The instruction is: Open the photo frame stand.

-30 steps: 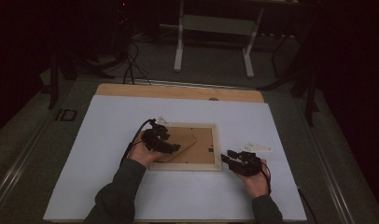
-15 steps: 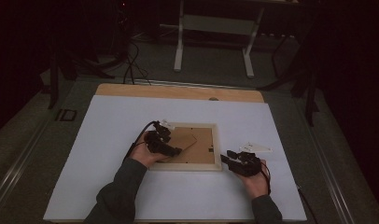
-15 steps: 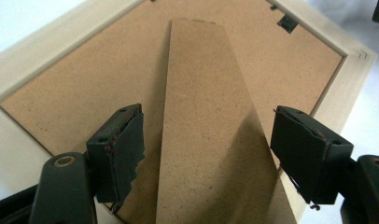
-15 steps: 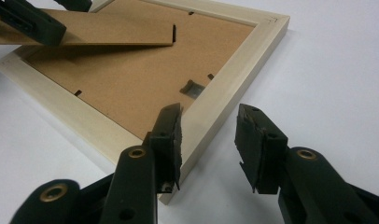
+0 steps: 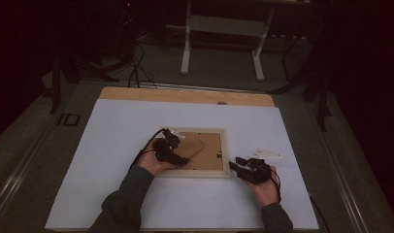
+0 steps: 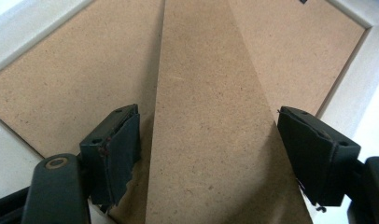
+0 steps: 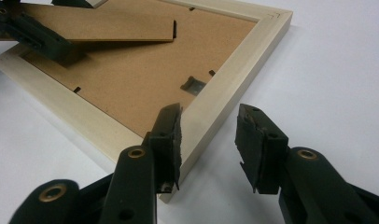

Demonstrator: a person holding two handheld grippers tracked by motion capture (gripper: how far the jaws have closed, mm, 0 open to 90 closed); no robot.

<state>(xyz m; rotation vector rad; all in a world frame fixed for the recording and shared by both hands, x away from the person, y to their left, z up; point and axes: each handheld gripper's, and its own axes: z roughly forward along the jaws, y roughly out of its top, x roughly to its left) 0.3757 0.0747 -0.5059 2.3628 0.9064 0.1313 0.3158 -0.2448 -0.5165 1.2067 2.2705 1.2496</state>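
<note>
A pale wooden picture frame [image 5: 225,156] lies face down on the white table cover, its brown backing board [image 5: 210,156] facing up. A brown stand flap [image 5: 194,145] is tilted up off the backing. My left gripper [image 5: 182,148] reaches over the frame's left side. It is open, with the stand flap [image 6: 201,93] lying between its wide-spread jaws [image 6: 211,149]. My right gripper [image 5: 235,166] is open at the frame's near right corner. One jaw is over the backing board [image 7: 145,79], the other outside the frame rim [image 7: 234,79], and the gripper's midpoint [image 7: 208,126] lies over the rim.
A small white card [image 5: 268,154] lies on the cover just right of the frame. The white cover [image 5: 112,136] leaves a strip of wooden table edge [image 5: 185,95] bare at the back. Beyond stand dark floor, cables and a white table stand [image 5: 221,29].
My left gripper has edged slightly right, farther over the frame and the stand flap. The right gripper has barely moved.
</note>
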